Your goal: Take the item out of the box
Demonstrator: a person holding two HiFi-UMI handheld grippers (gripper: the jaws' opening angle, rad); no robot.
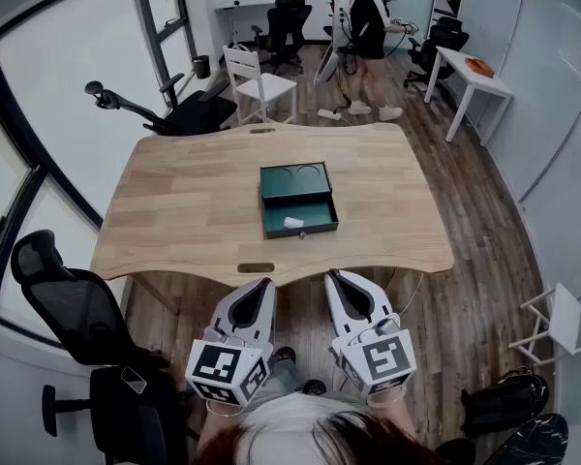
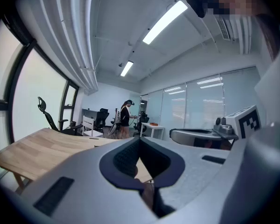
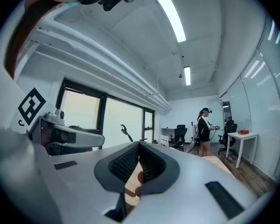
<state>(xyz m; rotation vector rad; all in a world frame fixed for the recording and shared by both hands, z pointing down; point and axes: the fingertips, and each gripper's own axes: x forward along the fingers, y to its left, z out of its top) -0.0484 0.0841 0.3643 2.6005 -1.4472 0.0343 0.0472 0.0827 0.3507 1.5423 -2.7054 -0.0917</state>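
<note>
The left gripper [image 1: 260, 287] and the right gripper [image 1: 337, 279] are side by side, just short of the near edge of the table [image 1: 174, 221]. Both have their jaws pressed together, with nothing in them. The green box [image 1: 292, 207] sits open in the middle of the table, well apart from both grippers. A small white item [image 1: 293, 223] lies in its near half. Far off, a person [image 1: 370, 27] stands to the right of a white chair [image 1: 257, 80].

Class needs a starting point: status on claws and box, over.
Left claw, right claw shut, empty, short of wooden table. White item in open green box, mid-table. Nothing in the way.
</note>
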